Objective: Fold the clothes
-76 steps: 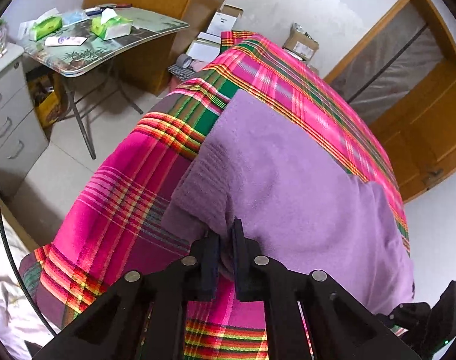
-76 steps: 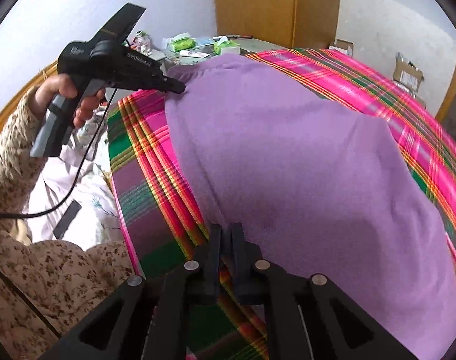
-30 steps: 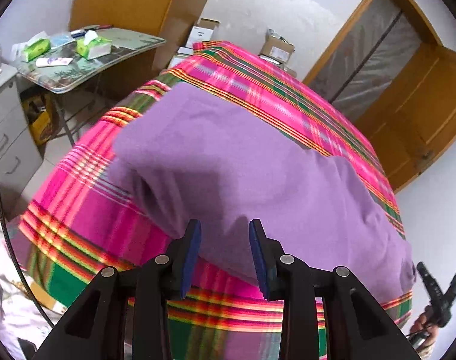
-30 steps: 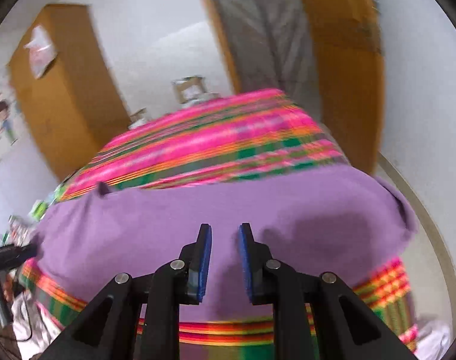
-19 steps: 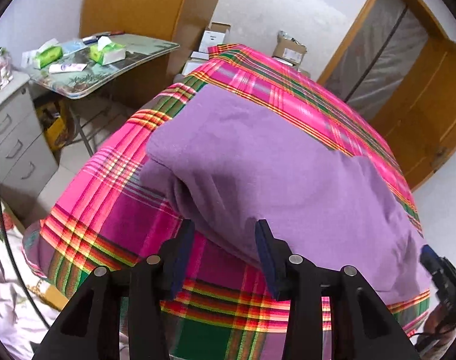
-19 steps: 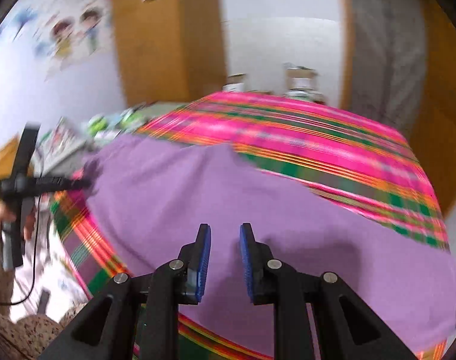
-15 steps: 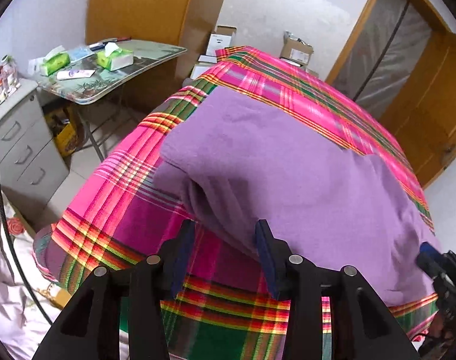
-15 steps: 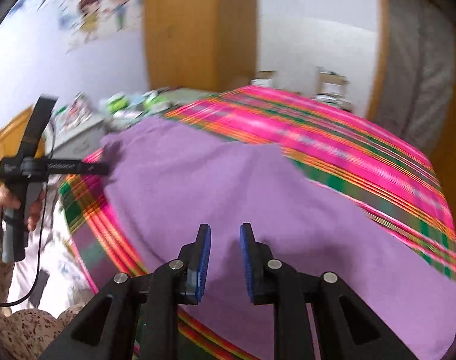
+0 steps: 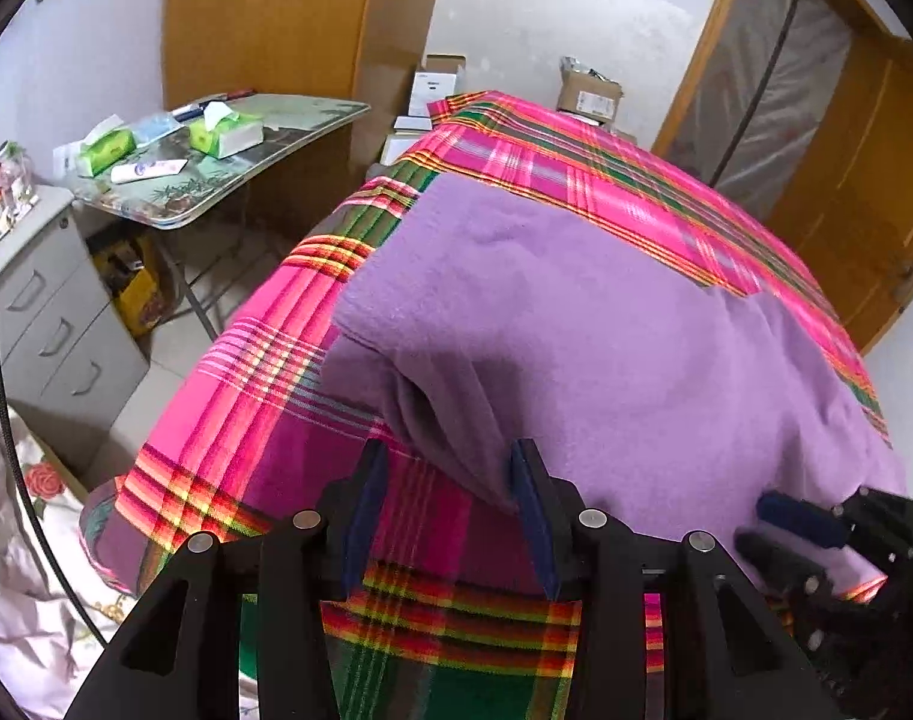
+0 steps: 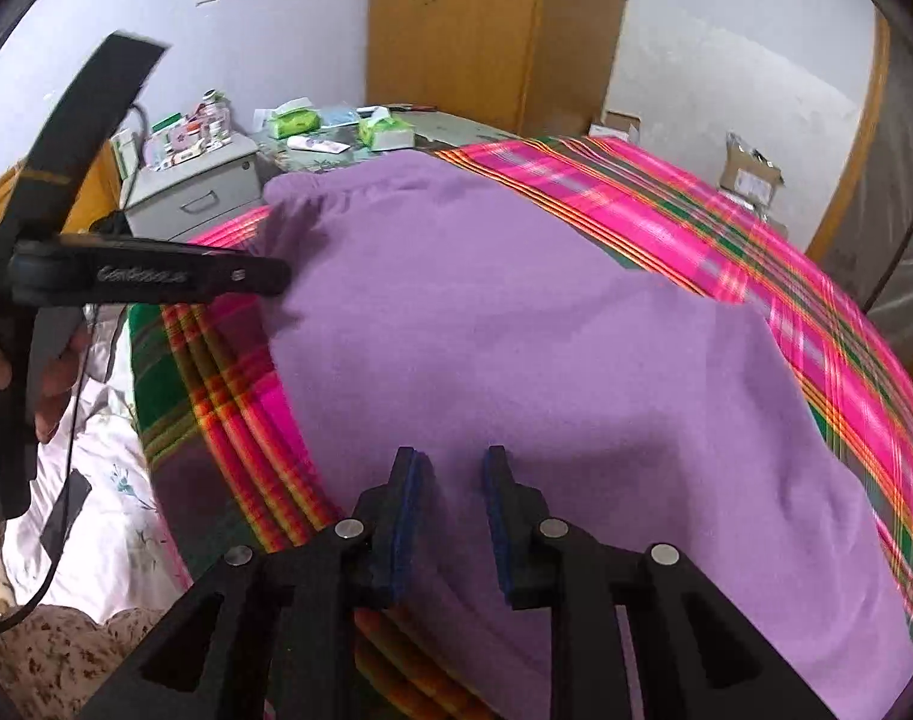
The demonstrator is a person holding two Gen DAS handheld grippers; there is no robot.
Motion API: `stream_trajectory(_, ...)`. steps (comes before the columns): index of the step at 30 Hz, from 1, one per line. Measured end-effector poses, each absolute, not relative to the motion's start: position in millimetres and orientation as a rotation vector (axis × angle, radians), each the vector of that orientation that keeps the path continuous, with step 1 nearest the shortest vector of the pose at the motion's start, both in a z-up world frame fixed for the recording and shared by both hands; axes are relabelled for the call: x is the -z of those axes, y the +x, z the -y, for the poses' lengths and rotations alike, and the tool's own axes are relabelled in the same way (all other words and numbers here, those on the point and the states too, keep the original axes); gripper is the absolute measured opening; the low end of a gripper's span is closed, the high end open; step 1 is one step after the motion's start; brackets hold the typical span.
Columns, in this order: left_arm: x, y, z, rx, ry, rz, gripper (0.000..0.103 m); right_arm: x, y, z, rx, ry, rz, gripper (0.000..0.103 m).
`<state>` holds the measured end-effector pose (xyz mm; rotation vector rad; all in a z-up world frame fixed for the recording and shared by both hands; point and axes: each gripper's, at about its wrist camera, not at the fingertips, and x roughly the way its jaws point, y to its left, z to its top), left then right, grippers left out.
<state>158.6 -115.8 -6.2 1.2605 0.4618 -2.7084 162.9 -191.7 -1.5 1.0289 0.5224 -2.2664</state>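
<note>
swung back over the purple garment (image 10: 516, 330) since a second ago, right tongs (image 10: 453, 480) now low above its near edge, fingers parted, gripping nothing. left tongs (image 9: 450, 480) likewise spread wide, straddling the garment's folded corner without pinching it. lying flat across the plaid bedspread (image 9: 264, 420), folded edge toward the left tongs. seen only from the right: left hand (image 10: 48, 372) wrapped round its handle. seen only from the left: side table (image 9: 228, 180) beyond the bedspread, right tongs' tips beside the garment.

Plaid-covered bed (image 9: 276, 420)
A purple garment (image 9: 606, 330) is spread flat on the pink, green and orange cloth, reaching its near edge.
</note>
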Motion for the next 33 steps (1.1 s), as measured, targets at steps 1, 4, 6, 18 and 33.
stream_trajectory(1,6,158,117,2.71,1.26,-0.466,0.044,1,164,196,2.255,1.026,-0.53,0.022)
stream_trajectory(4,6,158,118,2.714,1.258,-0.457,0.044,-4,169,207,2.228,0.991,-0.555,0.022)
stream_trajectory(6,6,158,118,2.714,1.252,-0.444,0.044,-12,168,210,2.235,0.946,-0.543,0.022)
stream_trajectory(18,5,158,130,2.699,1.231,-0.439,0.046,3,145,248,2.178,0.988,-0.532,0.023)
stream_trajectory(33,-3,177,212,2.594,1.117,-0.739,0.046,-4,153,305,2.101,0.871,-0.585,0.03)
